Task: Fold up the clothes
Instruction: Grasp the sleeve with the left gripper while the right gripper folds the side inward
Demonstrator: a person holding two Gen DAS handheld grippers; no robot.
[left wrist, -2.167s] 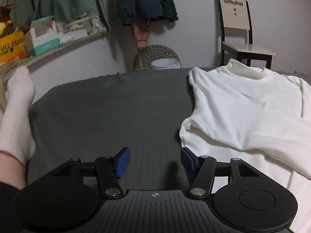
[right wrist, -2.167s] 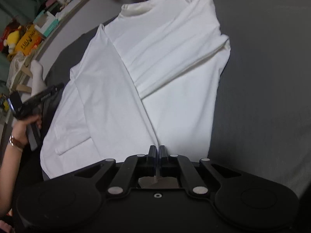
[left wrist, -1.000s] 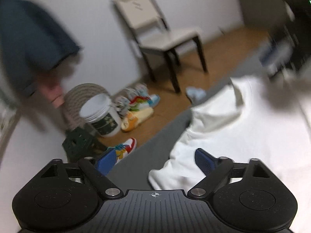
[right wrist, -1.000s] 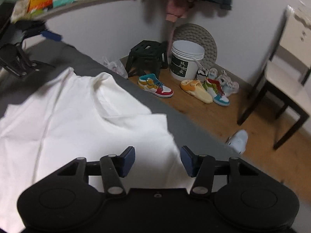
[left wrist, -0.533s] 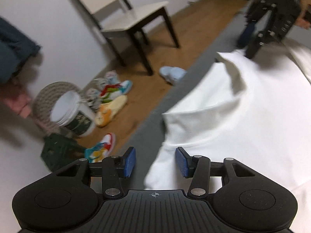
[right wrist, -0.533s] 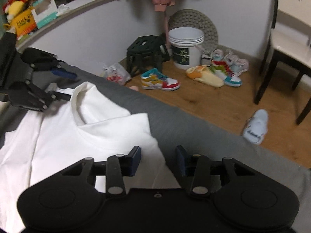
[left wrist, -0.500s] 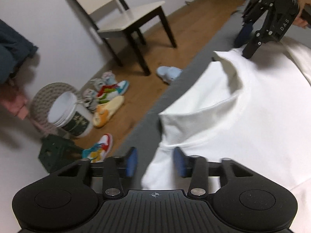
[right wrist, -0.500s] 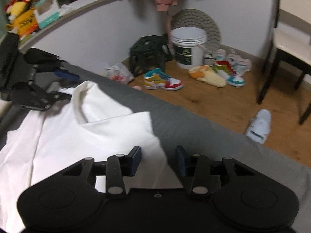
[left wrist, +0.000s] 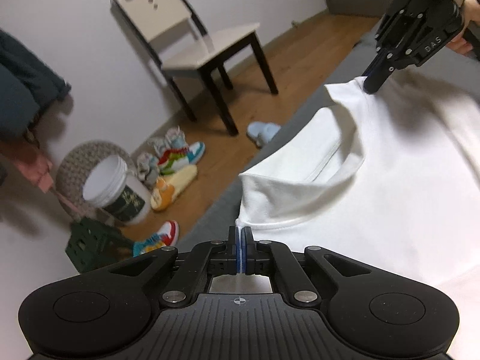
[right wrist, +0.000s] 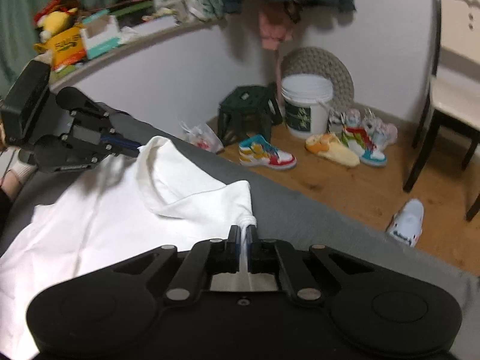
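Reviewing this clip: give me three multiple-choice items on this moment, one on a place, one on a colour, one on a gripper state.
1. Where does the white bucket stand?
A. on the chair
B. on the floor by the wall
C. on the grey surface

2. What colour is the garment being handled?
A. white
B. green
C. red

3. How is the left hand-held gripper?
A. wide open above the cloth
B. shut on nothing
C. shut on the garment

Answers: 1 B, it sits on the wooden floor beside the dark stool. 2 A, the cloth is plain white. 3 C, white fabric runs between its closed pads.
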